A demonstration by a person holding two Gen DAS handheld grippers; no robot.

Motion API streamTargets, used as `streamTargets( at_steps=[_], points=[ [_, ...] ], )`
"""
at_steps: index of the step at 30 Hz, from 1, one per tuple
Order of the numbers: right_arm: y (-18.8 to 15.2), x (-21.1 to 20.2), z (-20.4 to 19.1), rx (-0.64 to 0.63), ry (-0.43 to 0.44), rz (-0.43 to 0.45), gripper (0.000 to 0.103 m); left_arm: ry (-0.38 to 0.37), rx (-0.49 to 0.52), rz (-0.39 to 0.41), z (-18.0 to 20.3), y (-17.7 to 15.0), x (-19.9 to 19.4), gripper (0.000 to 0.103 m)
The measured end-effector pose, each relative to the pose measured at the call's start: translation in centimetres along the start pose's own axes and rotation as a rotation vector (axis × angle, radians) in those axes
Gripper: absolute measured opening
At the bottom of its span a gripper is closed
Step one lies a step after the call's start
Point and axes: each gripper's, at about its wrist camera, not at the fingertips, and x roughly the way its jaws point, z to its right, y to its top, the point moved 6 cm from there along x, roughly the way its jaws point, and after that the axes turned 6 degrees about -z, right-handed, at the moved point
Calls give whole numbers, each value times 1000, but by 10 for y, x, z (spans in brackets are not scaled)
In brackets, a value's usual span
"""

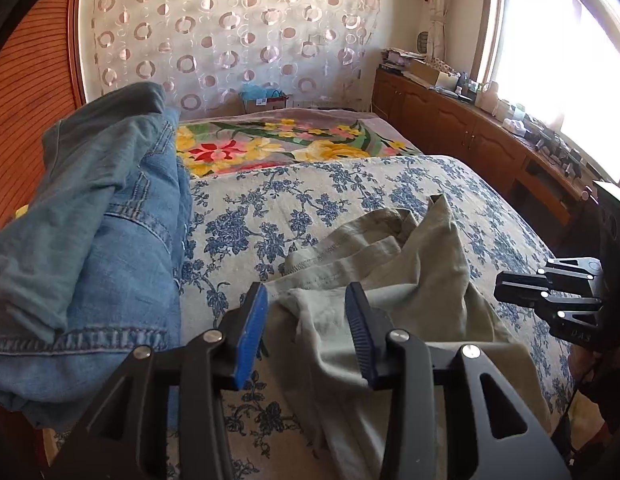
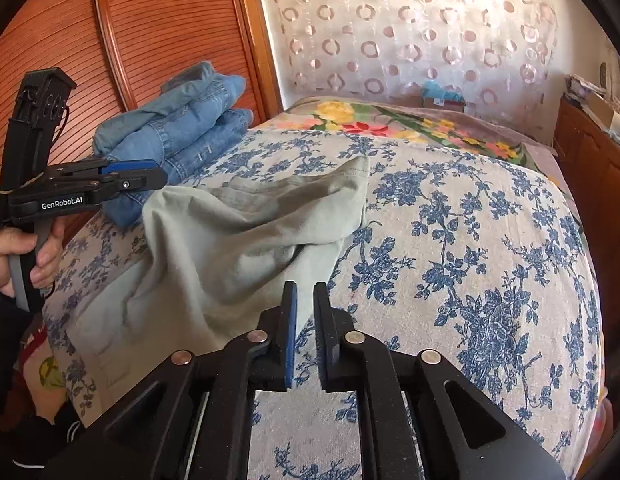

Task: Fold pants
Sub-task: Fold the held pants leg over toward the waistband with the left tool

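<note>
Pale green-grey pants (image 1: 390,264) lie crumpled on the blue-flowered bedspread (image 1: 310,188). My left gripper (image 1: 305,292) hovers over their near edge, jaws open, the blue pads (image 1: 252,332) apart with cloth lying below and nothing pressed. In the right wrist view the same pants (image 2: 238,240) sprawl left of centre. My right gripper (image 2: 305,292) stands just off their right edge, its fingers a narrow gap apart with only bedspread (image 2: 470,220) showing through. Each gripper appears in the other's view: the right gripper (image 1: 506,288) at the right edge, the left gripper (image 2: 150,178) held by a hand (image 2: 14,252).
A stack of folded blue jeans (image 1: 90,240) (image 2: 182,128) sits at the bed's left side by a wooden slatted panel (image 2: 170,20). A bright flowered blanket (image 1: 290,140) covers the far end. A cluttered wooden sideboard (image 1: 450,120) runs under the window on the right.
</note>
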Motion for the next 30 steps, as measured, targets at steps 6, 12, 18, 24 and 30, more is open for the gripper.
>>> streamTargets(
  at_steps=[6, 12, 18, 24, 30],
  points=[
    [24, 2, 14, 7, -5, 9, 24, 5, -11, -48, -2, 1, 24, 39],
    [54, 12, 29, 8, 8, 9, 26, 9, -17, -111, -5, -8, 47, 39],
    [70, 36, 33, 7, 18, -23, 26, 9, 7, -148, 1, -17, 58, 39],
    [76, 56, 39, 14, 16, -65, 26, -5, -8, -117, 1, -12, 53, 28],
    [77, 58, 47, 38, 29, -77, 26, -34, 4, -88, 2, -7, 50, 11]
  ],
)
